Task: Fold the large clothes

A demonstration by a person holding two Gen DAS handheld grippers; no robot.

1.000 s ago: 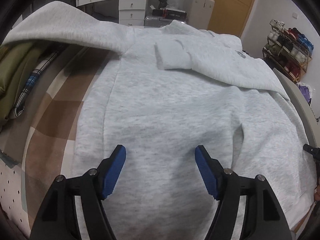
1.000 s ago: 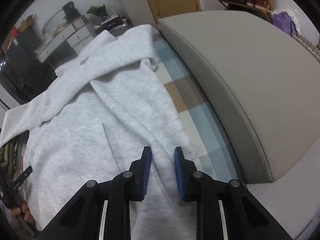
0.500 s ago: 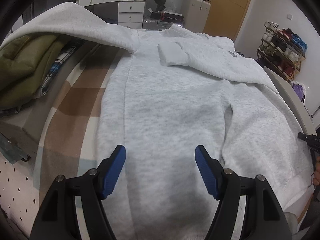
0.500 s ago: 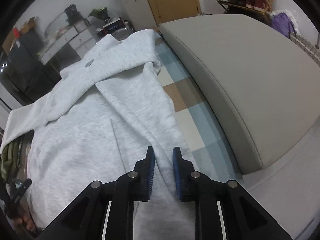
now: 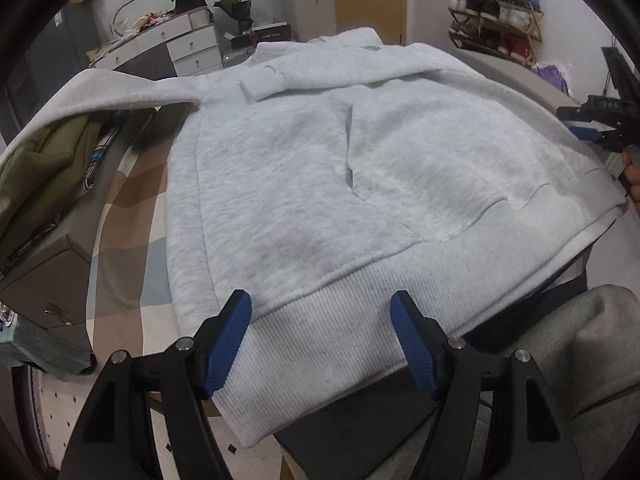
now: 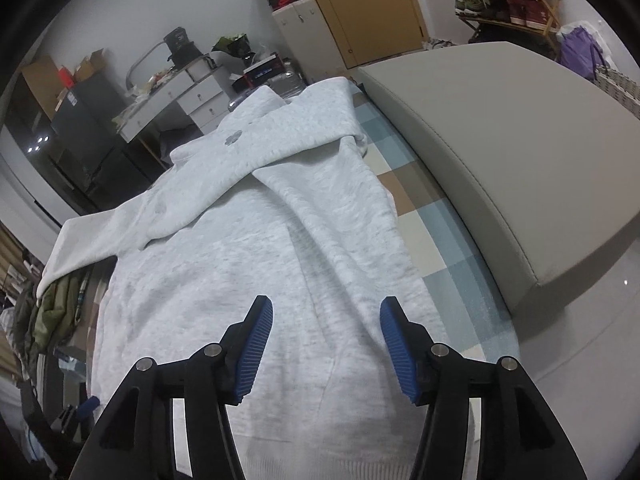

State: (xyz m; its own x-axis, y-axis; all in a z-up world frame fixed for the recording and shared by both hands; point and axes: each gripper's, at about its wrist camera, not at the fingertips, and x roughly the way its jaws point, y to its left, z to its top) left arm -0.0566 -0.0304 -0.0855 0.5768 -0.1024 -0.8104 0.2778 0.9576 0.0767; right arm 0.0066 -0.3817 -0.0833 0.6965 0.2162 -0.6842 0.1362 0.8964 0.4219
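Note:
A light grey sweatshirt (image 5: 304,168) lies spread on a checked bed cover, one sleeve folded across its chest and its ribbed hem hanging over the near edge. My left gripper (image 5: 320,336) hovers open above that hem with nothing between its blue pads. In the right wrist view the same sweatshirt (image 6: 248,264) fills the middle. My right gripper (image 6: 326,344) is above its right side, jaws opening, with cloth below them but nothing pinched. The right gripper (image 5: 592,128) also shows at the far right edge of the left wrist view.
A grey padded cushion (image 6: 500,152) runs along the right of the checked cover (image 6: 432,240). Olive and plaid clothes (image 5: 44,168) are piled on the left, beside a brown box (image 5: 48,276). White drawers (image 5: 188,48), a shoe rack (image 5: 496,4) and a wooden door (image 6: 368,4) stand behind.
My right gripper has let go of the sweatshirt's side and spread its jaws. My left gripper has drawn back from over the body to the ribbed hem, staying open.

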